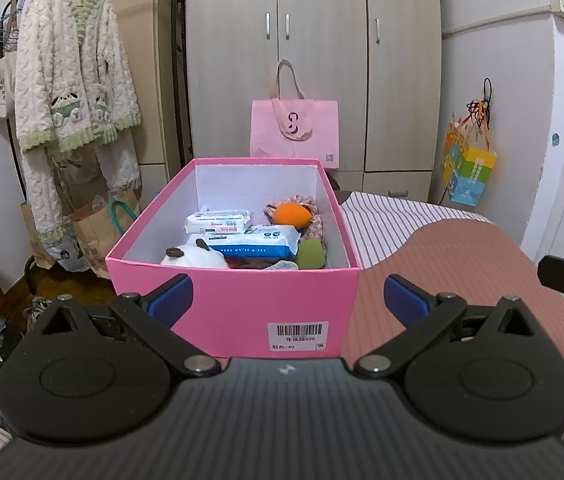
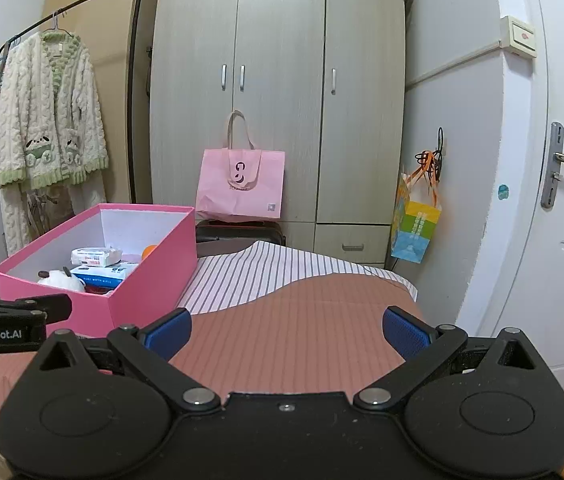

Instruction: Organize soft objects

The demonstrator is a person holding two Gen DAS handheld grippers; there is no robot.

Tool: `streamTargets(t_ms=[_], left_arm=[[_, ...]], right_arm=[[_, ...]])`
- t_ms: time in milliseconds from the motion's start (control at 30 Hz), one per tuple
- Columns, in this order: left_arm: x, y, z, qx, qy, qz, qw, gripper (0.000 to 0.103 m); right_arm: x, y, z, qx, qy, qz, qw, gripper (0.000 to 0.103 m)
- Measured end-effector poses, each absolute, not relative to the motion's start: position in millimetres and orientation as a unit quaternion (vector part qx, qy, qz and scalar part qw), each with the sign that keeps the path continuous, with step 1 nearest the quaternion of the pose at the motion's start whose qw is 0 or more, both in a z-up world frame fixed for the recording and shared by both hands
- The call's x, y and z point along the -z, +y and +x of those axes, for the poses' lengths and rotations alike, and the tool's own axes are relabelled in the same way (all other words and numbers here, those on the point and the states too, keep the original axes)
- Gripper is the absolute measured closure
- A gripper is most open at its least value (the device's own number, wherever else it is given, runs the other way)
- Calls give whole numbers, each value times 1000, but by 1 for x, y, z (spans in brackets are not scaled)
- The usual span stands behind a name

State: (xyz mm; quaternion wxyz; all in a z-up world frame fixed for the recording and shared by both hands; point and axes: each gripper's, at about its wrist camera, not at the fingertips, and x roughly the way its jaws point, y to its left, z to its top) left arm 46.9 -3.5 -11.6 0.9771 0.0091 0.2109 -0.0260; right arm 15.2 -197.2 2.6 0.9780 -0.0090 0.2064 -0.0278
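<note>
The box (image 1: 234,304) stands open-topped at the bed's (image 2: 294,340) left edge, so its inside is reachable only from above. Wipe packs (image 1: 250,236), a white plush (image 1: 194,258), an orange toy (image 1: 292,214) and a green piece (image 1: 311,254) crowd its floor; the far end behind them is bare. To the right of the box the bed lies open to its right edge and far corner. The left gripper (image 1: 288,300) hangs with fingers spread before the box's near wall, and the right gripper (image 2: 286,332) hangs over the open bed.

wardrobe (image 2: 278,92): grey wood, three doors | door (image 2: 562,200): white, right | clothes rail (image 1: 22,0): left | walls: white
</note>
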Motion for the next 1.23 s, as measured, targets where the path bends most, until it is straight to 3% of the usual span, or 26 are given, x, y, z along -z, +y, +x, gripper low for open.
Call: streamTargets(t_ms=[1233], left_arm=[[10, -7, 35, 24, 189, 27, 981, 0]], right_arm=[[3, -205, 3, 20, 203, 6, 979, 0]])
